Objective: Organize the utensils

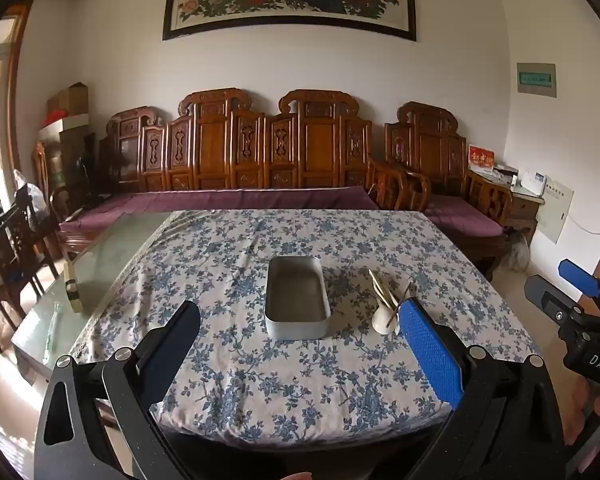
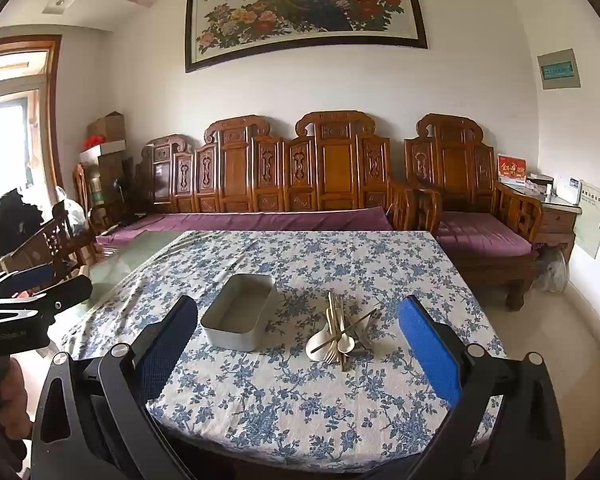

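Where left tongs point(image 1: 300, 328) block it, utensil pile point(image 2: 342, 334) half-hidden | both tongs point(image 2: 298, 326) agape, empty | tin point(image 1: 297, 300) beside.

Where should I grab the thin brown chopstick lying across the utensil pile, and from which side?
Probably from above, with the right hand-held gripper, on the chopstick's raised far-right end. It lies diagonally over the white spoons, and that end seems to stick out of the pile, while the near end looks low beside the spoon bowls.

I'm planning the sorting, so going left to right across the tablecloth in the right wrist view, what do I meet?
Grey rectangular metal tin → pile of beige spoons, forks and chopsticks, both lying on the blue floral tablecloth.
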Demonstrator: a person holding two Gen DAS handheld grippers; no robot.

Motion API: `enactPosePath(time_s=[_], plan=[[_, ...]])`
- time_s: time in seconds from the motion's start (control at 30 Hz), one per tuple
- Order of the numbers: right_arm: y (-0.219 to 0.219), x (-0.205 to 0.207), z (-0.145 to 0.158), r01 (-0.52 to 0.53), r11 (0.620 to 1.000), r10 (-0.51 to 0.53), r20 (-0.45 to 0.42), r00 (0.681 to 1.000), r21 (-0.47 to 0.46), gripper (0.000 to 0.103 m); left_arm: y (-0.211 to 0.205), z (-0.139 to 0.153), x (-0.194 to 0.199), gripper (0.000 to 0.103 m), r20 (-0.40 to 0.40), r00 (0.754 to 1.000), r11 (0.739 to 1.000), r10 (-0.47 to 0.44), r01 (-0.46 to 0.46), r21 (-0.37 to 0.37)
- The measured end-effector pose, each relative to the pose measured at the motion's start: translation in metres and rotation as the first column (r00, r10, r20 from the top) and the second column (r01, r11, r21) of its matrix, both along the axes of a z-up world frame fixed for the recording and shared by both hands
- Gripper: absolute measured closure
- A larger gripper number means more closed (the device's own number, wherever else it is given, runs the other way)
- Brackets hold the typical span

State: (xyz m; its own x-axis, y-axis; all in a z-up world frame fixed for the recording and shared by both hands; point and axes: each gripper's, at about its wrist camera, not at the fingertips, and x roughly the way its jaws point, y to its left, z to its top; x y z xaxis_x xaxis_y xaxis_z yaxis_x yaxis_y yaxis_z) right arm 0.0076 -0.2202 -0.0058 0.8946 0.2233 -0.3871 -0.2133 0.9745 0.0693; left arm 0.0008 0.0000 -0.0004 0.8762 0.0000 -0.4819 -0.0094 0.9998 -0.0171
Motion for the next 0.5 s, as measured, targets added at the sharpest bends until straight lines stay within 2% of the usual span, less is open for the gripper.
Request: enactPosePath(time_s=[0.5], plan=[[0.0037, -0.0026, 0.0002, 0.0, 1.0, 0.0, 0.007, 1.0, -0.001, 0.002, -0.0001, -0.0004, 0.0005, 0.006, 0.005, 1.0, 1.0, -0.001, 0.001, 0.0]])
